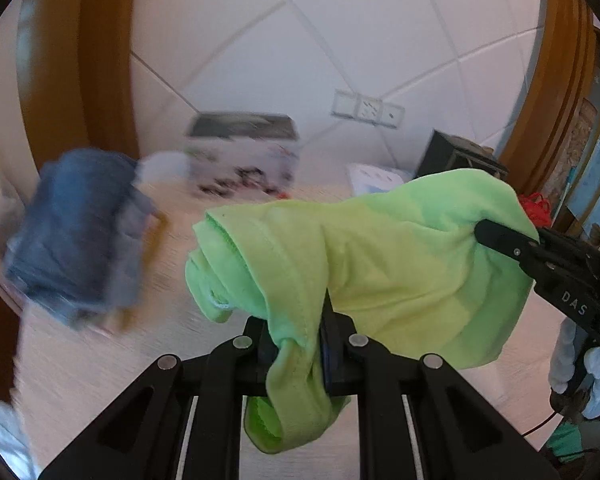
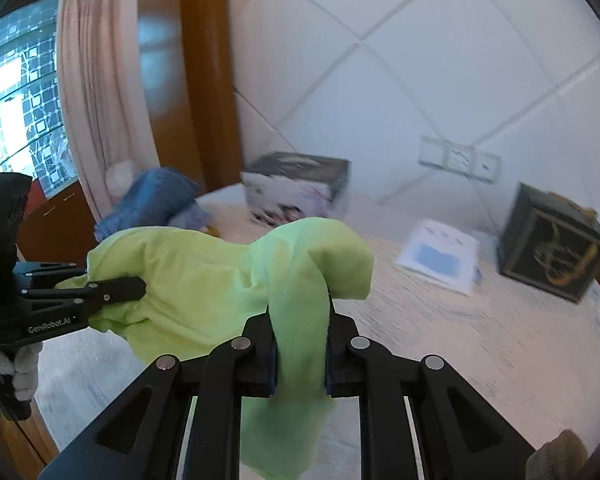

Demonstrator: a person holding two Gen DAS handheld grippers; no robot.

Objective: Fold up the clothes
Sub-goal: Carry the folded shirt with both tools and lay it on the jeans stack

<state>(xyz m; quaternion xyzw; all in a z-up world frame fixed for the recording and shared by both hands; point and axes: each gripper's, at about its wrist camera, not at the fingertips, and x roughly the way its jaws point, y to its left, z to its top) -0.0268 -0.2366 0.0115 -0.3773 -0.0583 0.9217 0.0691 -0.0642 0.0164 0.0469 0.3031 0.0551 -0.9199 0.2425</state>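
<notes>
A lime-green garment (image 1: 380,264) hangs in the air between both grippers, above a pale table (image 1: 172,320). My left gripper (image 1: 296,344) is shut on one bunched edge of it; the hem droops below the jaws. My right gripper (image 2: 300,344) is shut on another bunched part of the green garment (image 2: 204,280), which drapes down past the jaws. Each gripper shows in the other's view: the right gripper (image 1: 484,232) at the cloth's right side, the left gripper (image 2: 140,286) at its left side.
A folded blue denim pile (image 1: 76,232) sits at the table's left. A printed box (image 1: 244,152), a white and blue booklet (image 2: 440,256) and a black box (image 2: 552,256) stand near the tiled wall. A wooden door frame (image 1: 104,60) and a curtain (image 2: 96,92) are at left.
</notes>
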